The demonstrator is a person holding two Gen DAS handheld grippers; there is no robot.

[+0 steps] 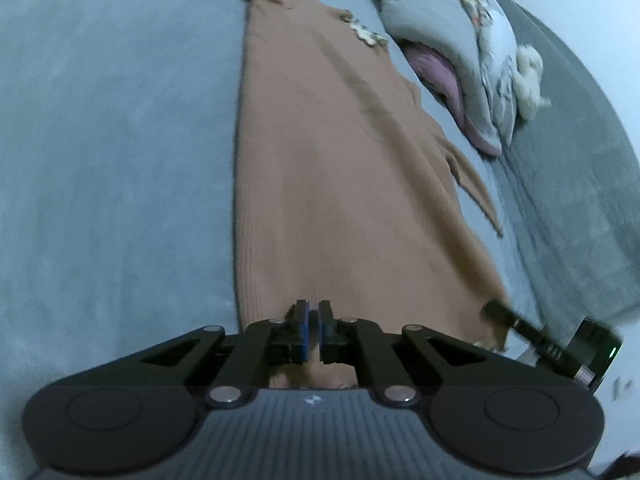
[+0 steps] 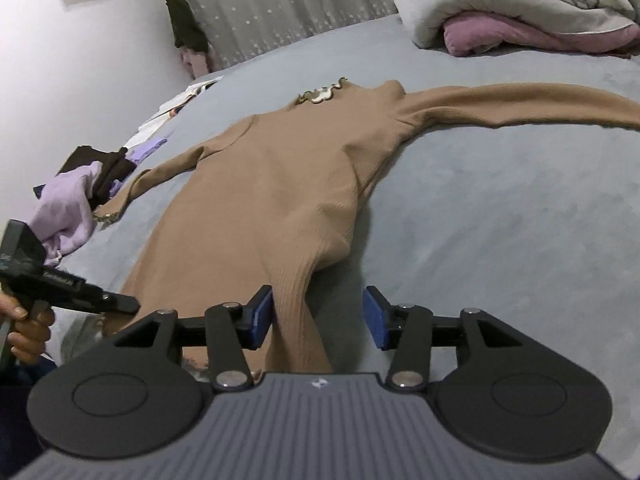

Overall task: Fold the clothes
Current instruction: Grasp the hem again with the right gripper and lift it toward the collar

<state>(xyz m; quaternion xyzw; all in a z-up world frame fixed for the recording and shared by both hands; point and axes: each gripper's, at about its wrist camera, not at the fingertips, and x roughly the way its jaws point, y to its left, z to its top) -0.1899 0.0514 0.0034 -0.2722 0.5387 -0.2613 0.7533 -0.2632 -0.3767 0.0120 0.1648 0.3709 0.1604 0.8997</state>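
Twin black handheld grippers, as I see them through my wrist feeds

My left gripper (image 1: 313,322) and right gripper (image 2: 318,316) share blue pads (image 2: 262,314), silver pivot screws, ribbed grey housings, small white logos; a hand (image 2: 28,326) grips a black handle.

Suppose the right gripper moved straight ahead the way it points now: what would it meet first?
Most likely the brown sweater: its ribbed hem fold already lies between the open right gripper, whose pads do not press on it. Beyond that comes the grey bed cover; depth is hard to judge.

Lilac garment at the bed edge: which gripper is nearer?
Left. The left gripper sits just below the lilac garment, at the brown sweater's hem; the right gripper is further along that hem.
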